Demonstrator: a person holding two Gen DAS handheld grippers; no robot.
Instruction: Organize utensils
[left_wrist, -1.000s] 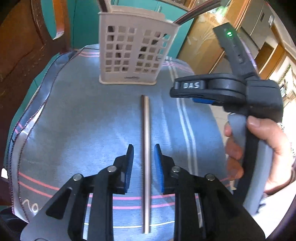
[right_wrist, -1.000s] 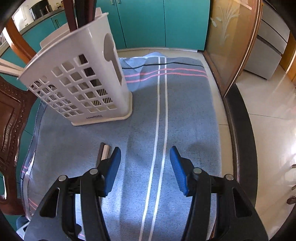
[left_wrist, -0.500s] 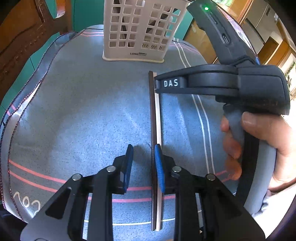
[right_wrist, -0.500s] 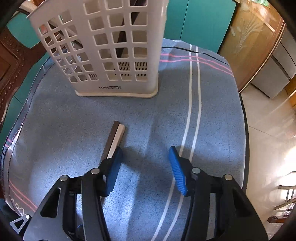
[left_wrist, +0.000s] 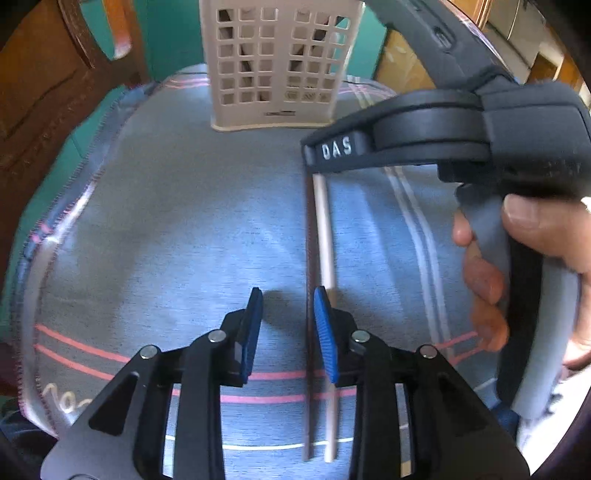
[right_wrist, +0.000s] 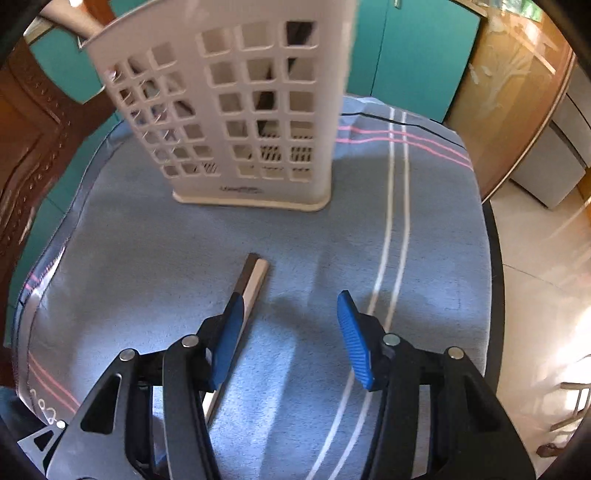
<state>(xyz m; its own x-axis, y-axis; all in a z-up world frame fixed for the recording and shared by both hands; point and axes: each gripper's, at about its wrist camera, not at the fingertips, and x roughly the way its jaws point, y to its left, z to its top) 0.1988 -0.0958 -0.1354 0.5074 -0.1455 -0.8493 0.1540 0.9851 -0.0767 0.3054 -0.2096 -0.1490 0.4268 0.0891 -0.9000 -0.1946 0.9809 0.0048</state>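
Observation:
A pair of long chopsticks (left_wrist: 325, 236), one dark and one pale, lies on the blue cloth. It also shows in the right wrist view (right_wrist: 253, 280). My left gripper (left_wrist: 288, 325) is open and empty, and the chopsticks pass just right of its right finger. My right gripper (right_wrist: 291, 332) is open and empty above the chopsticks' far end, which lies by its left finger. The body of the right gripper (left_wrist: 443, 129) hangs over the chopsticks in the left wrist view. A white perforated utensil holder (left_wrist: 277, 66) stands upright beyond them, with dark utensils inside (right_wrist: 258, 110).
A blue cloth with white and pink stripes (right_wrist: 395, 229) covers the table. A carved wooden chair (left_wrist: 44, 92) stands at the left. Teal cabinets (right_wrist: 413, 55) are behind, and the tiled floor (right_wrist: 535, 295) lies beyond the table's right edge.
Both grippers have moved towards the holder and to the left of the chopsticks. The right gripper has come over the chopsticks' far end. Both stay open.

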